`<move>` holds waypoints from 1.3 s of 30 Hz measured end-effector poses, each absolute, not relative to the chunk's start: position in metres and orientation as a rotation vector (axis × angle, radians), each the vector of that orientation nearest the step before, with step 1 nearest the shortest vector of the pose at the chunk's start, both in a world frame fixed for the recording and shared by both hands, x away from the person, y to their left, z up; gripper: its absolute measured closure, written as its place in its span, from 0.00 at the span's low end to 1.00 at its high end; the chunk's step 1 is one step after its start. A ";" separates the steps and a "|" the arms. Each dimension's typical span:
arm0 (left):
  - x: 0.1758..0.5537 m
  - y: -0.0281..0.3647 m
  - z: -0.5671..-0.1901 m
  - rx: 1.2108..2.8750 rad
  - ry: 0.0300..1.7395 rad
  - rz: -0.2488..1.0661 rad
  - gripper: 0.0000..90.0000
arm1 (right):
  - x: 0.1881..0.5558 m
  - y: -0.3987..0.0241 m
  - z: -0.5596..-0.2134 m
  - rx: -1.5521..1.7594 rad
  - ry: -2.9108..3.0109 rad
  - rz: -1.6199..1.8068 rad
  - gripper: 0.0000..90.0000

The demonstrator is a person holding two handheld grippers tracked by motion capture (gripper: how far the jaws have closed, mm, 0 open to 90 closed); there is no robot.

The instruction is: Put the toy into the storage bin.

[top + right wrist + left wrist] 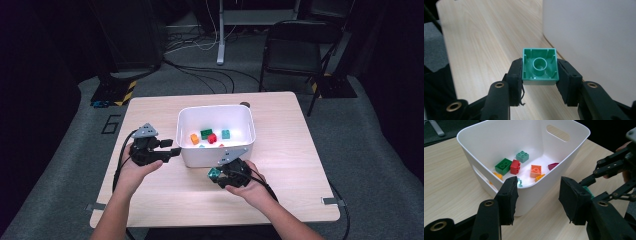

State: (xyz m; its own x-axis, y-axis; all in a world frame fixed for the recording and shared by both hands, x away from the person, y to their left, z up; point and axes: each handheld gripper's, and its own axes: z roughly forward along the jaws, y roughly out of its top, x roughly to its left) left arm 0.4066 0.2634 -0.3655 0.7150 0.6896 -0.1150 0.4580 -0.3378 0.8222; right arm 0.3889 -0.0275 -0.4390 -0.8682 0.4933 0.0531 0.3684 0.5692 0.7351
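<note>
Right gripper view: jaws clamp the small teal-green square plastic brick [540,67] by opposite flat sides, light, rigid, slick; left gripper [537,197] at nine o'clock gapes empty.

The tub [216,134] stands on the tabletop [280,165], towards its far half and near the middle. Several bricks [515,166] lie loose on the tub's floor, some touching. My left tongs [176,148] sit left of the tub, just beside its near left corner. My right tongs [214,174] sit before the tub's near wall, with a single brick [539,66] between them. A chair [295,50] stands on the floor behind the tabletop, to the right.
</note>
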 end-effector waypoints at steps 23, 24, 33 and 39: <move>0.408 0.272 -0.363 1.962 0.889 0.316 0.54 | 0.402 -0.034 -0.362 0.694 2.633 1.227 0.65; 0.408 0.272 -0.363 1.960 0.887 0.316 0.54 | 0.402 -0.034 -0.362 0.694 2.633 1.227 0.65; 0.408 0.273 -0.364 1.966 0.886 0.306 0.54 | 0.431 -0.038 -0.349 0.765 2.596 1.219 0.65; 0.408 0.275 -0.364 1.953 0.892 0.306 0.54 | 0.450 -0.037 -0.347 0.816 2.561 1.192 0.65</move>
State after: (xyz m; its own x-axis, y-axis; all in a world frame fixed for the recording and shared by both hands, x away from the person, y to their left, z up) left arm 0.4079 0.2750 -0.3638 0.7043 0.6956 -0.1415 0.4625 -0.2986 0.8348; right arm 0.4499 -0.0373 -0.3474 -0.8275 0.5594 0.0490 0.3976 0.5221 0.7545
